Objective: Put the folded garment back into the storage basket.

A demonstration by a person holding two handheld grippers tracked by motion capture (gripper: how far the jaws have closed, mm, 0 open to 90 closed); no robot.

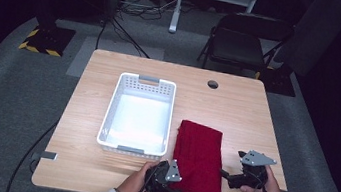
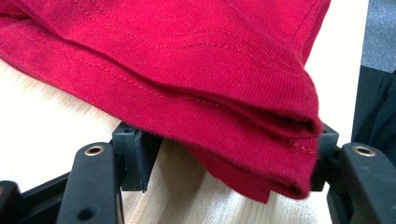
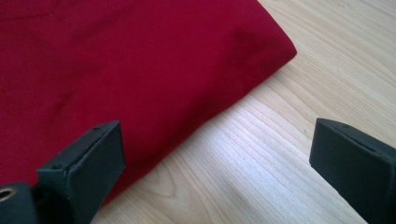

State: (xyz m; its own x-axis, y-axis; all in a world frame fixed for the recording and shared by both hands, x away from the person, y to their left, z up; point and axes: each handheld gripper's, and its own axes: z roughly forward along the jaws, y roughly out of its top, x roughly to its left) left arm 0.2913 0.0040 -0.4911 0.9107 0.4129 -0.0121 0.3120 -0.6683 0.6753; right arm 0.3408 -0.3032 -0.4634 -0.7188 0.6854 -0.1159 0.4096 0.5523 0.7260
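A folded red cloth [image 1: 199, 155] lies on the wooden table [image 1: 237, 110], just right of a white plastic basket [image 1: 138, 114] that holds nothing. My left gripper [image 1: 177, 182] is at the cloth's near left corner. In the left gripper view it [image 2: 229, 163] stands open, with the layered corner of the red cloth [image 2: 187, 70] between its jaws. My right gripper [image 1: 225, 177] is at the cloth's right edge. In the right gripper view it [image 3: 215, 154] is open, one jaw over the red cloth [image 3: 116, 60] and the other over bare wood [image 3: 280, 140].
A round cable hole [image 1: 213, 84] sits near the table's far edge. Behind the table stand a black folding chair [image 1: 242, 40] and a white stand leg [image 1: 176, 6]. Both hands are close to the table's front edge.
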